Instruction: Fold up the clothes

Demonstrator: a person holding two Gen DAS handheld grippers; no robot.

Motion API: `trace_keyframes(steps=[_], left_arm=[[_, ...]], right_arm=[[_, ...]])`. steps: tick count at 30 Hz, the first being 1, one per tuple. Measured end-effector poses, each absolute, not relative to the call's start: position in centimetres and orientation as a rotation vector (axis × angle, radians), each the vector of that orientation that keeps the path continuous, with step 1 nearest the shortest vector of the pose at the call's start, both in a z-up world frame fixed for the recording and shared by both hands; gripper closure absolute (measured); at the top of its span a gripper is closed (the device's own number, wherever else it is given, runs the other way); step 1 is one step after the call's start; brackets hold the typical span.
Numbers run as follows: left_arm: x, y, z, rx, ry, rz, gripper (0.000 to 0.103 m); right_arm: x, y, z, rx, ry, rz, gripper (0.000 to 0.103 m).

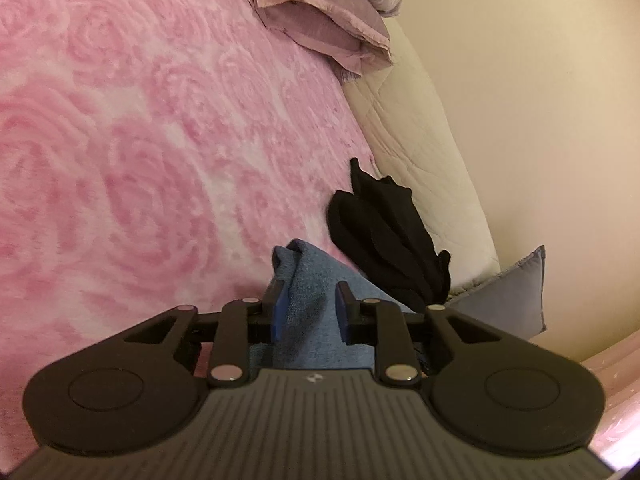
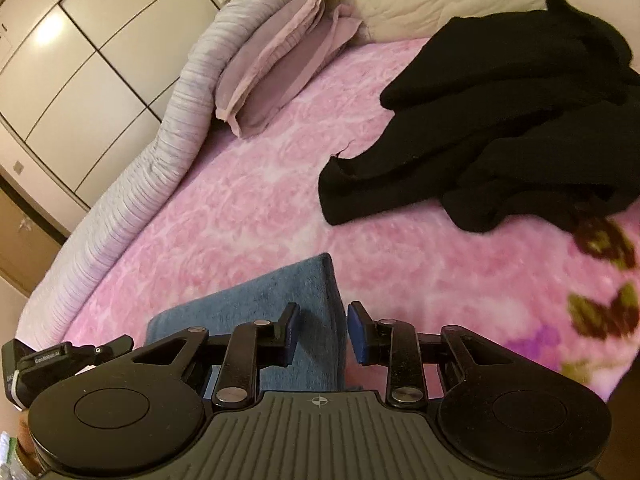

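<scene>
A folded blue cloth [image 1: 320,300] lies on the pink rose-patterned bed cover [image 1: 120,160]. My left gripper [image 1: 310,310] is open, with a raised fold of the cloth between its blue pads. The cloth shows again in the right wrist view as a flat blue cloth [image 2: 260,300]. My right gripper [image 2: 324,334] is open over its right edge. A strip of pink cover shows between that edge and the right pad. A crumpled black garment [image 2: 500,120] lies further off on the bed, also visible as a black garment [image 1: 384,232] past the blue cloth.
Purple pillows [image 2: 280,64] and a rolled grey duvet [image 2: 160,152] sit at the bed's far side, in front of a wardrobe [image 2: 80,40]. A cream quilted pad [image 1: 420,140] and a grey cushion [image 1: 508,300] line the wall. Part of the left tool's body [image 2: 52,360] shows at lower left.
</scene>
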State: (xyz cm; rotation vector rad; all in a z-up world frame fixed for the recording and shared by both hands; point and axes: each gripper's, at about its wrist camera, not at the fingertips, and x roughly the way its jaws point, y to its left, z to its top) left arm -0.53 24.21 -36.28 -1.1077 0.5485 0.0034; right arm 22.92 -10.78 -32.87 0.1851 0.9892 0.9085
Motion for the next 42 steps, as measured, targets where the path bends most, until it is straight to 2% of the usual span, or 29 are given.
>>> trace_keyframes(steps=[3,4,5,12,14,16,20,25,29,31,35,40,42], left_arm=[[-0.3,24.2,-36.3,-1.112,0.547,-0.001,0.095],[-0.2,24.3,-36.3,-1.115,0.545,-0.003,0.101],[-0.1,24.3,-36.4,-1.118,0.542,-0.006,0.103],[-0.4,24.6,-35.9,-1.079,0.515,-0.011,0.103],[-0.2,24.2,-35.2,-0.979,0.527,0.009,0.103],[0.7,22.7,-34.5,-0.766,0.594,0.067,0.103],[2.0,20.8,-34.4,-0.636,0.638,0.1,0.103],[1.1,23.8,-35.3,-0.964,0.551,0.056,0.1],[2.3,24.4,-36.0,-1.017,0.569,0.051,0.1],[2.6,24.4,-36.3,-1.025,0.567,0.051,0.103],[2.5,23.8,-35.6,-0.875,0.523,0.038,0.103],[3.6,20.6,-36.1,-0.539,0.629,0.125,0.102],[4.1,18.4,-35.2,-0.312,0.677,0.251,0.103]], right_arm=[[22.8,-10.6,-33.2,0.18,0.991,0.915,0.077],[22.8,-10.6,-33.4,0.178,0.991,0.915,0.077],[22.8,-10.6,-33.5,0.182,0.993,0.914,0.078],[23.2,-10.8,-34.1,0.196,1.0,0.905,0.078],[23.2,-10.8,-34.2,0.19,0.999,0.906,0.078],[23.2,-10.6,-34.3,0.179,0.999,0.907,0.078],[22.8,-9.7,-34.4,0.108,0.985,0.887,0.078],[22.5,-9.7,-34.1,0.076,0.938,0.899,0.078],[22.5,-9.3,-33.8,0.088,0.927,0.899,0.078],[22.6,-9.0,-33.7,0.094,0.927,0.894,0.078],[22.7,-8.8,-34.3,0.077,0.929,0.876,0.084],[22.7,-8.2,-35.6,0.044,0.942,0.871,0.084],[22.3,-7.8,-35.6,0.002,0.917,0.861,0.084]])
